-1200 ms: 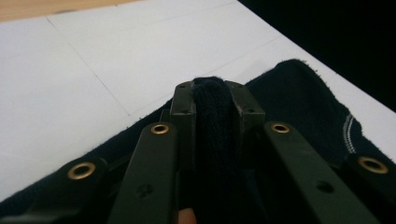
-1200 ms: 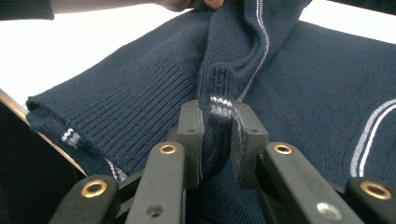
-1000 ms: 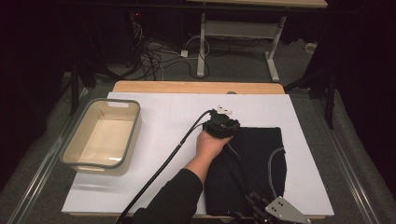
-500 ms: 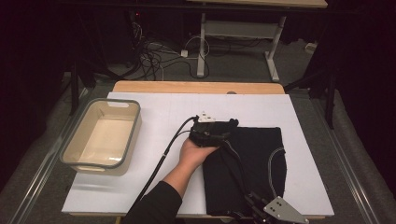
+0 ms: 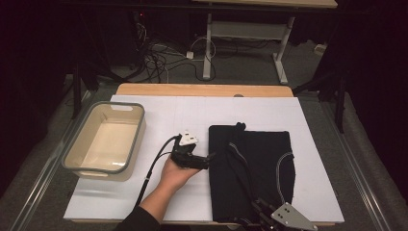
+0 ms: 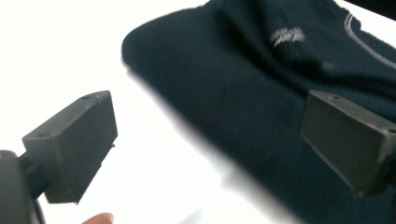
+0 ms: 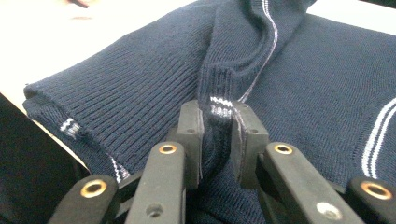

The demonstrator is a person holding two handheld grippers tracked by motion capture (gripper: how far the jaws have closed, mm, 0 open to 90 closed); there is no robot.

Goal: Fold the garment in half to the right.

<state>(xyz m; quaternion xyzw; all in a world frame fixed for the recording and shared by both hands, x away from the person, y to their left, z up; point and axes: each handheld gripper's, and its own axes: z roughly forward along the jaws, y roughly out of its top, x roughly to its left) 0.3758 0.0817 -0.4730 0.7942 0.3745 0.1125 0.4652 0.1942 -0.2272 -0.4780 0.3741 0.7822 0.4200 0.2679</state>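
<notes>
A folded dark navy sweater (image 5: 255, 173) with thin white stripes lies on the right half of the white board (image 5: 168, 110). My left gripper (image 5: 208, 160) rests on the board just off the sweater's left edge and points at it. In the left gripper view its jaws have just been opening and this gripper (image 6: 210, 126) stands wide open, with nothing between the fingers and the sweater (image 6: 261, 93) ahead. My right gripper (image 5: 257, 208) is at the sweater's near edge. In the right gripper view it (image 7: 217, 126) is shut on a ribbed, striped fold of the sweater (image 7: 140, 84).
A grey-rimmed beige bin (image 5: 137, 139) stands on the board's left side. A strip of wooden tabletop (image 5: 202, 90) shows behind the board. Cables and another table's legs (image 5: 208, 48) lie on the floor beyond.
My left gripper has slid left and toward the person, off the sweater's far left part onto the white board, and its jaws have opened. The right gripper has stayed put.
</notes>
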